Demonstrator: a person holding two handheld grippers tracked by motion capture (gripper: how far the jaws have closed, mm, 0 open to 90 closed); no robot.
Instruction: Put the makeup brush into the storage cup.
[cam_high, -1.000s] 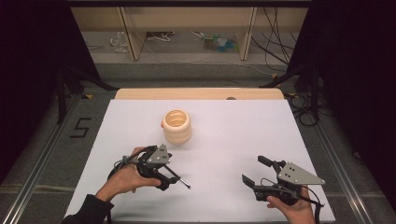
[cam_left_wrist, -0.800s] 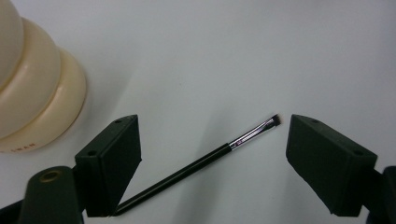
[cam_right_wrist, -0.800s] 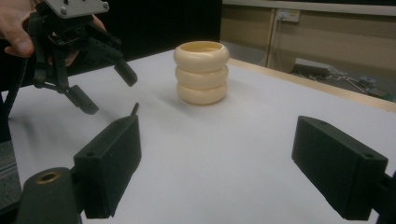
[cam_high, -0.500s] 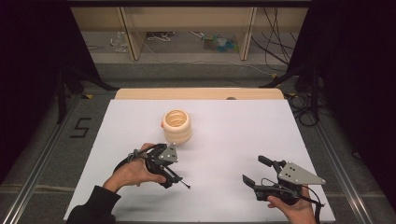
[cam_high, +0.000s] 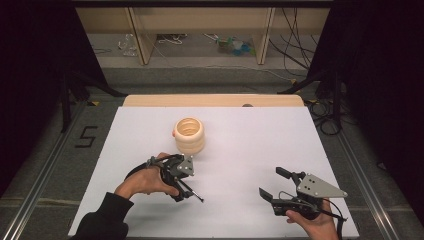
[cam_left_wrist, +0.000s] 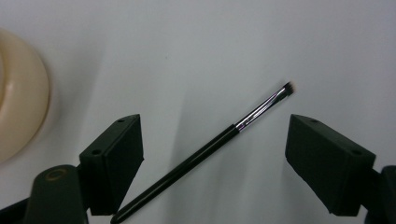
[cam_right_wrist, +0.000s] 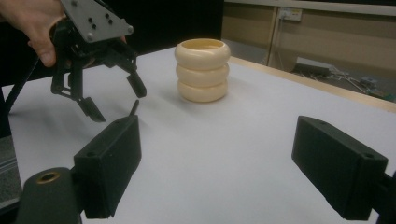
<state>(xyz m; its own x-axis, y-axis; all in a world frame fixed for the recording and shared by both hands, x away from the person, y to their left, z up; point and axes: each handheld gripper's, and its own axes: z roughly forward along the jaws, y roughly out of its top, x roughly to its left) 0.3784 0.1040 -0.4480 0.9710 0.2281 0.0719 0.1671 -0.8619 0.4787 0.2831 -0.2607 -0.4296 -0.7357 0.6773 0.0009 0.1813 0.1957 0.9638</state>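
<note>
A thin black makeup brush (cam_left_wrist: 210, 147) lies flat on the white table, its bristle tip pointing up-right. My left gripper (cam_left_wrist: 215, 140) hovers just above it, open, with one jaw on each side of the handle and neither touching it. In the high view the left gripper (cam_high: 180, 187) sits left of centre, over the brush (cam_high: 194, 194). A cream ribbed cup (cam_high: 189, 135) stands upright just beyond it. My right gripper (cam_high: 271, 181) rests open near the front right, holding nothing. In the right gripper view its jaws face the cup (cam_right_wrist: 202, 70) and the left gripper (cam_right_wrist: 116, 102).
The white tabletop (cam_high: 260, 145) ends at a wooden strip (cam_high: 215, 100) along its far edge. Beyond it are a wooden shelf frame and loose cables on the floor. Dark curtains and stands flank both sides of the table.
My left hand and its gripper have shifted slightly right, closer over the brush. The brush, the cup and my right gripper have stayed where they were.
</note>
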